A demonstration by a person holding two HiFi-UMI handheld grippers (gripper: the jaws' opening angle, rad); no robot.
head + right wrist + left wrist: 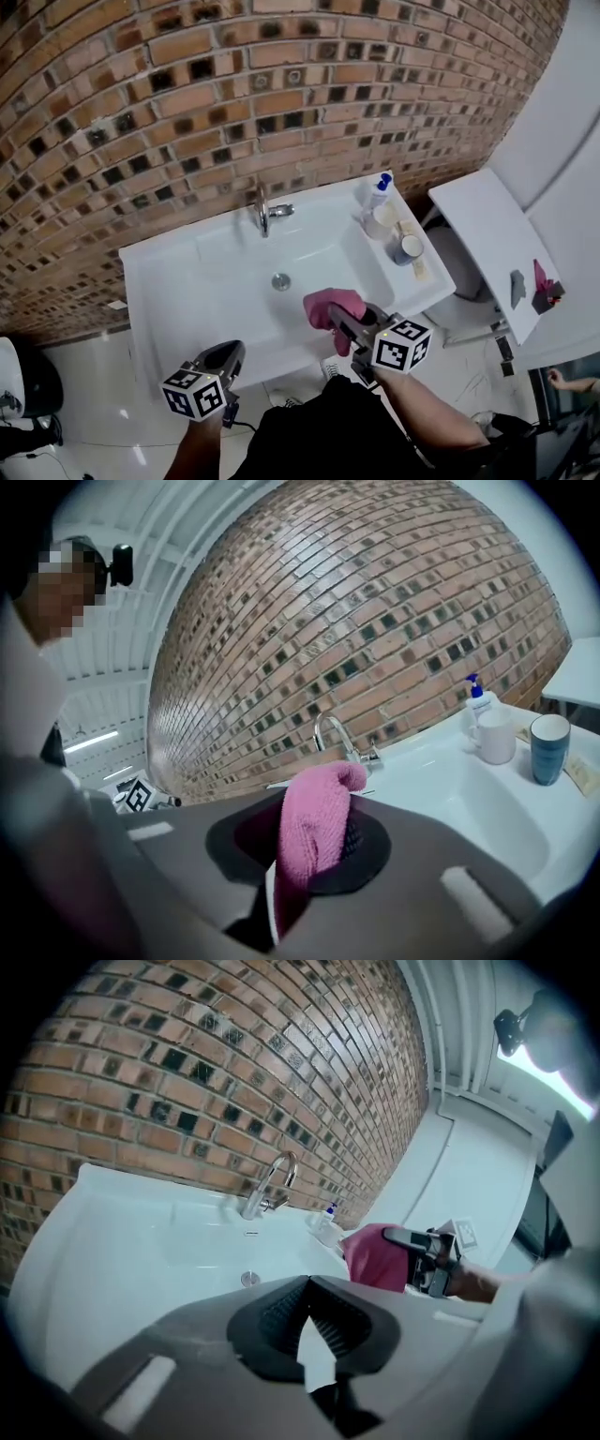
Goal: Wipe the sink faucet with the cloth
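A chrome faucet (263, 213) stands at the back rim of the white sink (169, 272), against the brick wall. My right gripper (339, 319) is shut on a pink cloth (330, 307) and hangs over the sink's front right part, well short of the faucet. In the right gripper view the pink cloth (314, 832) sticks up between the jaws, with the faucet (337, 738) beyond it. My left gripper (228, 355) is low, at the sink's front edge, shut with nothing in it. The left gripper view shows the faucet (269, 1183) and the cloth (375, 1255) off to the right.
On the sink's right rim stand a soap pump bottle (378, 194), a white mug (379, 223) and a blue cup (407, 248). A white shelf (487, 234) with small items juts out at the right. The drain (280, 280) sits mid-basin. White floor tiles lie below.
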